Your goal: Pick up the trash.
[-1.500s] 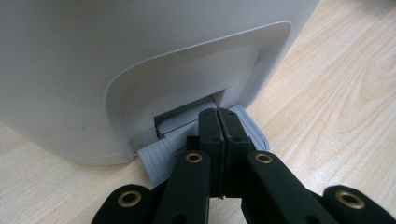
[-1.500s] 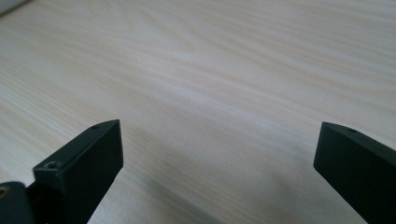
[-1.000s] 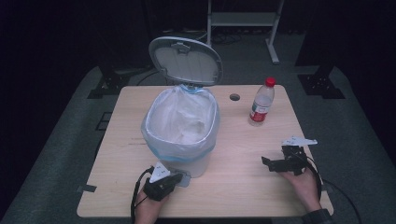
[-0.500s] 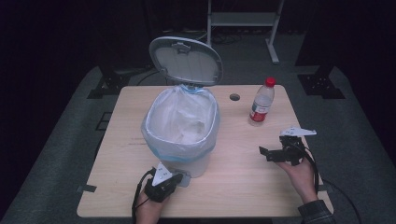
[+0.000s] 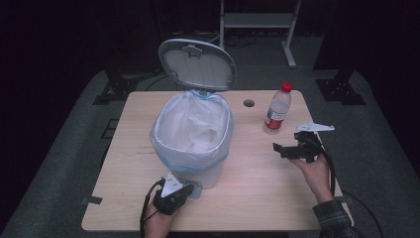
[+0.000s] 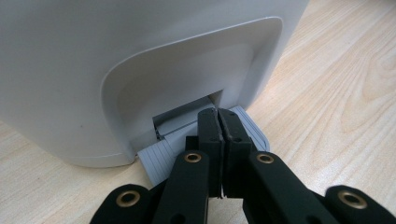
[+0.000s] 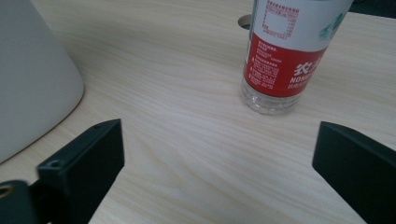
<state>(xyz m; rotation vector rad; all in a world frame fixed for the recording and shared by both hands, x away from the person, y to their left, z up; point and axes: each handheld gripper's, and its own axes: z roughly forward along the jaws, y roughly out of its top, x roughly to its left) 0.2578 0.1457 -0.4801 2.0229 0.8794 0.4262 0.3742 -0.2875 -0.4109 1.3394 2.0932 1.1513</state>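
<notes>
The left gripper point(image 6: 218, 135) is pressing down on the grey pedal point(image 6: 187, 144) at the foot of a white bin point(image 5: 193, 144), its jaws together with nothing between them. The bin's lid point(image 5: 197, 63) is standing open, tilted back toward twelve o'clock, and a pale liner bag point(image 5: 195, 126) is folded over the rim. The right gripper point(image 7: 215, 154) is hanging over the counter point(image 5: 247, 193) at about three o'clock from the bin, its jaws wide apart and just now closing slightly, with nothing between them. Ahead of them, toward one o'clock, a clear plastic bottle point(image 7: 285, 51) with a red label and a red cap point(image 5: 286, 87) is standing upright. It looks light, thin-walled and smooth, so it may well tip or dent; taking it around the labelled middle seems safest.
</notes>
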